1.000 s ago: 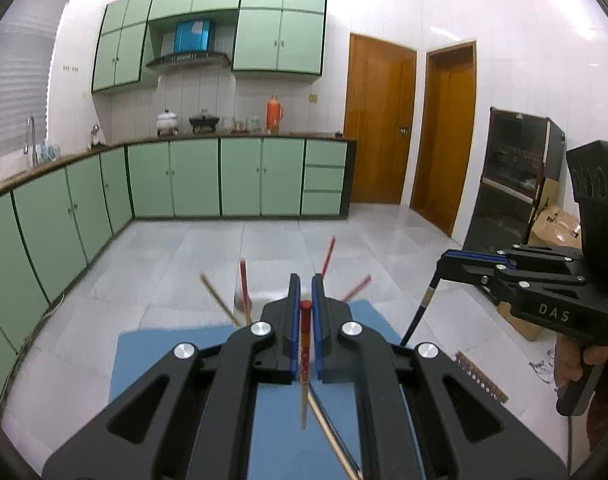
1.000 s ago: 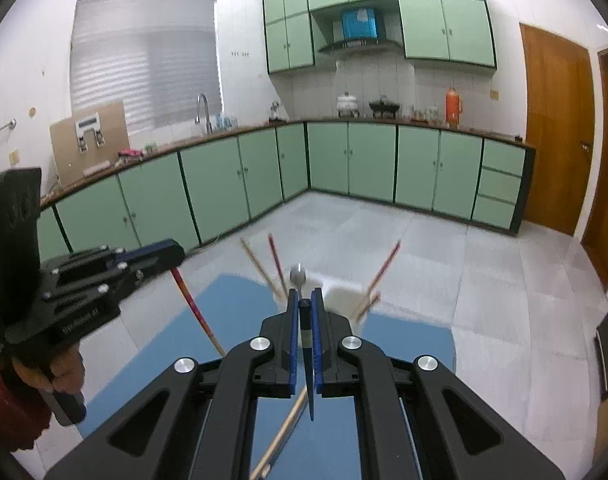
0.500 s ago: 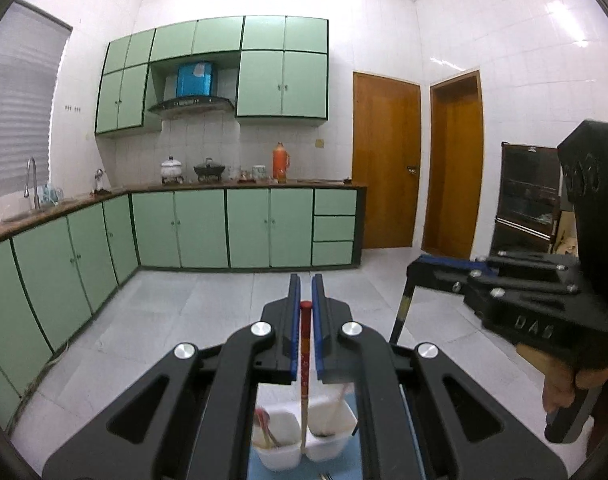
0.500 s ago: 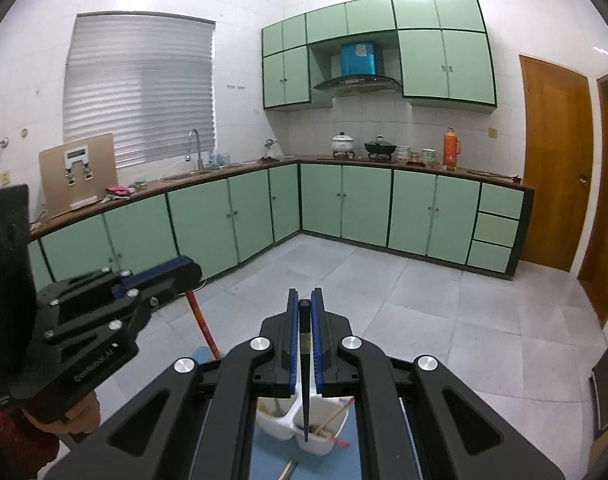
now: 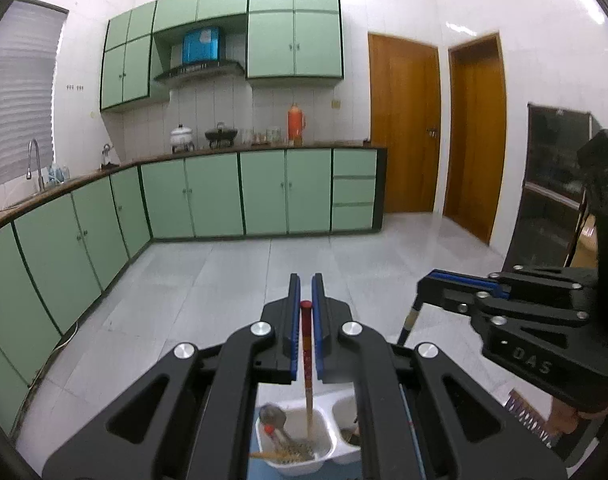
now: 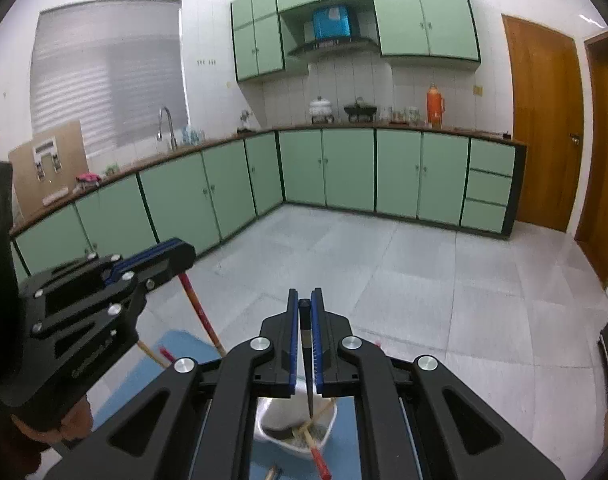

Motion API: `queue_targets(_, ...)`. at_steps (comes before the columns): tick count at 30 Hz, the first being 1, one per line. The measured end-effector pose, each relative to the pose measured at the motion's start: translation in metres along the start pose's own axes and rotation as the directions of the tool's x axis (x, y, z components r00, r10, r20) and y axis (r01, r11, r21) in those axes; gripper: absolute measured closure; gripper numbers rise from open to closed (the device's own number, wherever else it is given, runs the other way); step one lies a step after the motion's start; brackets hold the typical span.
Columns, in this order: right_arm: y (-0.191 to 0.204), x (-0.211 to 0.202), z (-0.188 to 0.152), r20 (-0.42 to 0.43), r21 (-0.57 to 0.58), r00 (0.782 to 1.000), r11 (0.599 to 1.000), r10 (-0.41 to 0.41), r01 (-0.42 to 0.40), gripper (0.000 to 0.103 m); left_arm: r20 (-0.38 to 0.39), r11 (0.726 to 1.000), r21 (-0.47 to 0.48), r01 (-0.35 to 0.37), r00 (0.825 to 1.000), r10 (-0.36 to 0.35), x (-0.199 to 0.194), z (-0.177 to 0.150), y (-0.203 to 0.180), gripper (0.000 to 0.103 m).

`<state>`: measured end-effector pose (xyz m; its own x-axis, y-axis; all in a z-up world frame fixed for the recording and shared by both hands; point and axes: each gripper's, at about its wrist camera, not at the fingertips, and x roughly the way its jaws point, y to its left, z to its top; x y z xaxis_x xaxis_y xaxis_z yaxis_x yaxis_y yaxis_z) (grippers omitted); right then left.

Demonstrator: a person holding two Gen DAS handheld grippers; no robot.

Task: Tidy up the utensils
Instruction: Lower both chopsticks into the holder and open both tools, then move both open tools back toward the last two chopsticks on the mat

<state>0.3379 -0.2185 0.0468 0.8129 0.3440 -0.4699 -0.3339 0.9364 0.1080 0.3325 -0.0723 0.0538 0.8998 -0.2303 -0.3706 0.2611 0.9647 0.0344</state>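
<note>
White plastic holder [image 5: 323, 446] with two cups sits on the blue mat [image 6: 176, 354], already holding a spoon [image 5: 272, 416] and a few chopsticks. Left gripper [image 5: 306, 312] is clamped tight on a red chopstick [image 5: 306, 356] hanging over one cup; right gripper [image 6: 305, 320] pinches a dark utensil [image 6: 307, 372] over the other. Looks like both just need dropping in, and a couple of sticks on the mat are left.
</note>
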Motion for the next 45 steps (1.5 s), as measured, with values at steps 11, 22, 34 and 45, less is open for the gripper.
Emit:
queue_targets(11,0.004,-0.023,-0.031,-0.012,0.002,1.000,1.000,-0.026,0.026,0.078,-0.006,1.000,0.012,-0.002,1.000,0.002,-0.036,-0.026,0.017,0.057)
queue_targets(22,0.037,-0.121,-0.077,0.157,-0.015,0.983,0.995,-0.099,0.102,0.016,0.087,0.993,-0.079,-0.087,0.992,0.093,-0.131,-0.073,0.021,0.017)
queue_targets(34,0.049,-0.150,-0.180,0.065,0.090,0.984,0.983,-0.168,0.162,0.006,0.027,0.980,-0.064,-0.188,0.981,0.190,-0.177,-0.162,0.011,0.006)
queue_targets(45,0.058,-0.120,-0.281,-0.163,0.125,0.971,0.973,-0.175,0.197,0.007,-0.208,0.974,-0.020,-0.226,0.954,0.217,-0.156,-0.249,0.024,0.006)
